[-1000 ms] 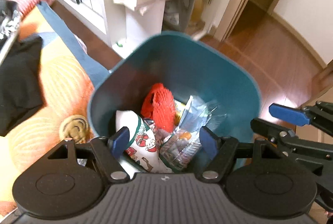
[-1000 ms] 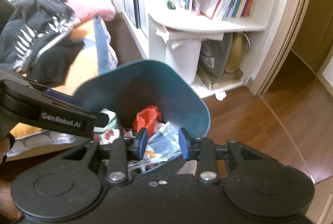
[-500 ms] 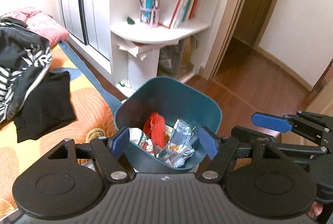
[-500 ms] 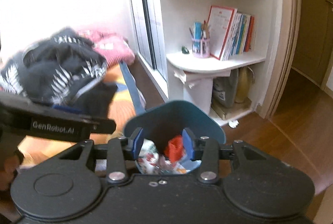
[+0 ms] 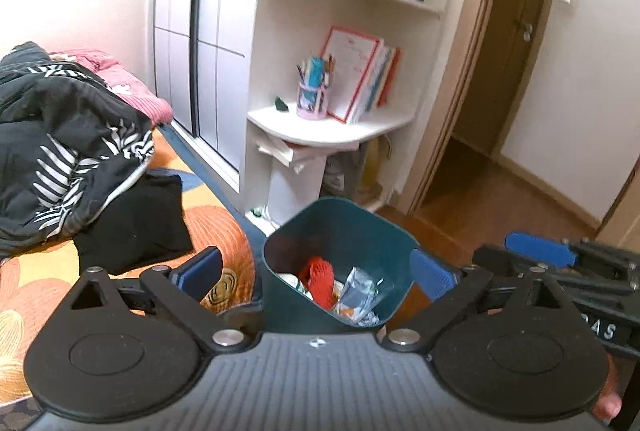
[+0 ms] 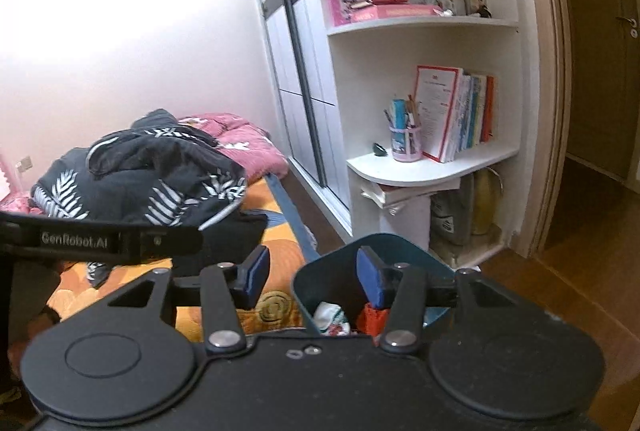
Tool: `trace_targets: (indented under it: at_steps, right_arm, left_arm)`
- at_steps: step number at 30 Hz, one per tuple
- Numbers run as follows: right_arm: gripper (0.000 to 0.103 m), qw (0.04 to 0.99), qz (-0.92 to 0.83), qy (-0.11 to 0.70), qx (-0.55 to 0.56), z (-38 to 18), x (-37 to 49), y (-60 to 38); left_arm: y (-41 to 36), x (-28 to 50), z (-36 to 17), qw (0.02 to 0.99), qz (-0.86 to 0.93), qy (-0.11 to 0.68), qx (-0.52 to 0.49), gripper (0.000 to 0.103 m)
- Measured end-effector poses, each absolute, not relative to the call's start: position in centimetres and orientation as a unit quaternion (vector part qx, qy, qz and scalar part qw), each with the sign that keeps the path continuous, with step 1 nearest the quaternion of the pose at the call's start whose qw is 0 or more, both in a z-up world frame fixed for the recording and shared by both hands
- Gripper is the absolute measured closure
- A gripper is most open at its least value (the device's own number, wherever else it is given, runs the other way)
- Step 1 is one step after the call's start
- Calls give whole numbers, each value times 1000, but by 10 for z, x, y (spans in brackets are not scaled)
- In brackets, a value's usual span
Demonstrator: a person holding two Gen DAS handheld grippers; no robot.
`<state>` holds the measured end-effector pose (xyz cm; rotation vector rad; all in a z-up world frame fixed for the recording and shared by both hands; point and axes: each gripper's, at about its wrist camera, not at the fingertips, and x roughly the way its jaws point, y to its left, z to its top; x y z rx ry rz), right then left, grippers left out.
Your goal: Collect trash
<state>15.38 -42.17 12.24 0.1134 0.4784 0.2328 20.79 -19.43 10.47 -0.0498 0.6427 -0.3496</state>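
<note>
A teal trash bin stands on the floor beside the bed and holds red netting, clear wrappers and a printed white packet. It also shows in the right wrist view. My left gripper is open and empty, raised well above the bin. My right gripper is open and empty, also raised above the bin. The right gripper's fingers show at the right edge of the left wrist view.
A bed with an orange patterned sheet and a heap of black leaf-print clothes lies to the left. A white corner shelf with books and a pen cup stands behind the bin. A doorway opens at the right.
Both grippers have risen and pulled back from the bin, which now looks smaller and lower. The right gripper's fingers have opened wider.
</note>
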Motion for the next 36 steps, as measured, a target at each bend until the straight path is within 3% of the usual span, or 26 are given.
trace_targets:
  at_steps: [9, 36]
  right_arm:
    - [54, 965, 119, 222, 78, 122, 127, -416]
    - [54, 959, 102, 245, 102, 109, 103, -415]
  left_arm:
    - [-174, 165, 114, 953, -163, 254, -37, 0]
    - [-170, 134, 77, 930, -151, 332, -42, 0]
